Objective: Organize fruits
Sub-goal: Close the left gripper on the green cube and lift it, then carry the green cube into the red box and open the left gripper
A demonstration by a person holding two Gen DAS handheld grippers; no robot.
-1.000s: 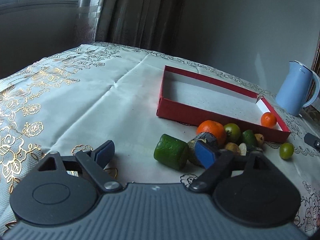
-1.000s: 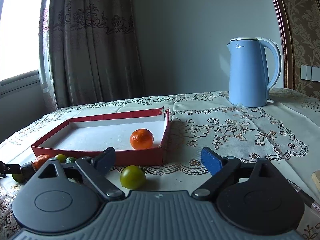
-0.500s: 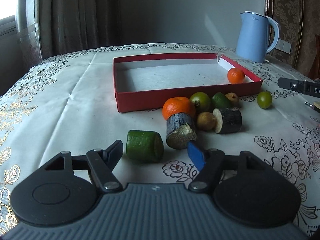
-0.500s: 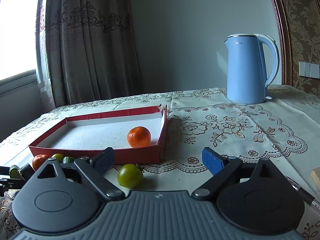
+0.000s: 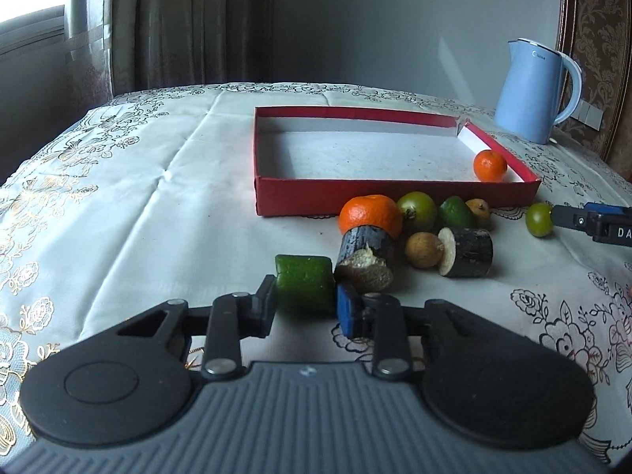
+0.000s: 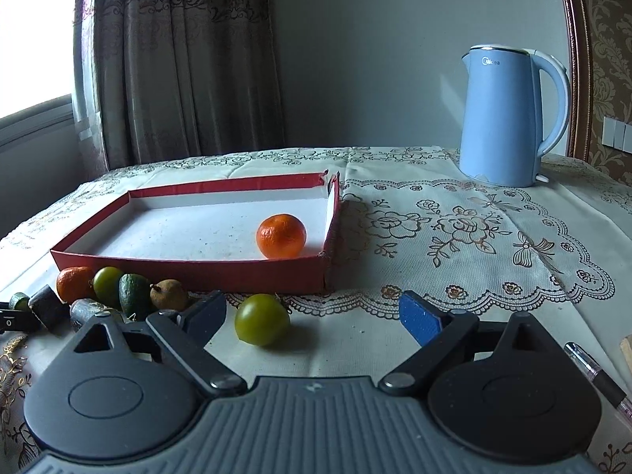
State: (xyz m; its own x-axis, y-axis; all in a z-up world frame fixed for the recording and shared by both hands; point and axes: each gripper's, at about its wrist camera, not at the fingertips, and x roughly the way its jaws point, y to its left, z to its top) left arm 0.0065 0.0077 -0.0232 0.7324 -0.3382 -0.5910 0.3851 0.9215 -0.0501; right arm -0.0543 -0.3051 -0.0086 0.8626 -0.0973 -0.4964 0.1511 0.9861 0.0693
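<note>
Oranges: one in red box [image 5: 395, 199], one [image 5: 370, 213] outside; two dark stubs.

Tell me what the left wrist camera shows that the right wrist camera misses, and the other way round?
Only the left view shows the left tool closed on the green cylinder piece, plus a small brown round fruit. Only the right view shows the open right tool and a pen at the edge. Both show the red box holding one tangerine, the loose green round fruit and the blue kettle.
</note>
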